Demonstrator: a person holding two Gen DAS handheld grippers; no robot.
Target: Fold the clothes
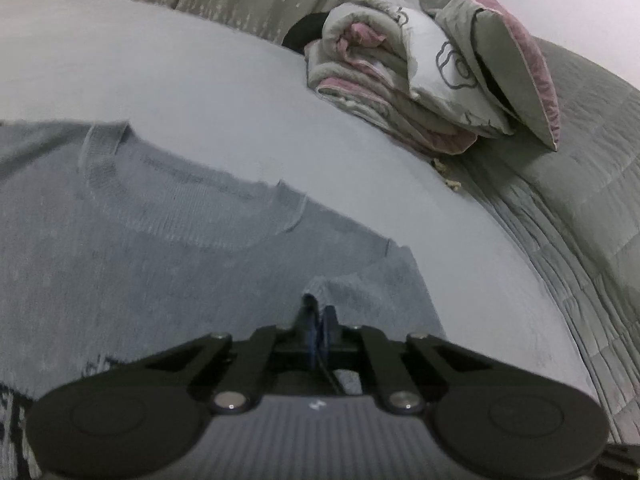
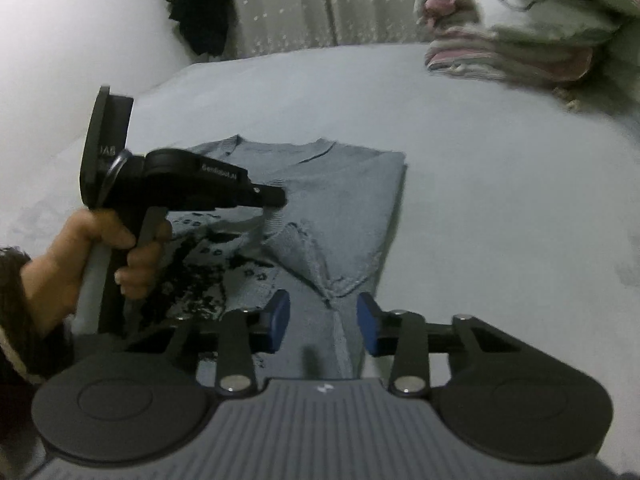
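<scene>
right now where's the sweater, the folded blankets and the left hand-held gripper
sweater (image 2: 344, 184): right wrist view, flat grey chest panel
folded blankets (image 1: 384, 80): left wrist view, side of the stack
left hand-held gripper (image 1: 319, 314): left wrist view, between its closed fingertips

Your work surface is a bed (image 2: 500, 168) under a smooth pale grey sheet. A grey knitted sweater (image 2: 340, 200) lies flat on it, partly folded, collar toward the curtain side, dark print showing at its lower part. A stack of folded grey, white and pink bedding (image 1: 400, 80) sits near the far corner, well apart from your sweater.
</scene>
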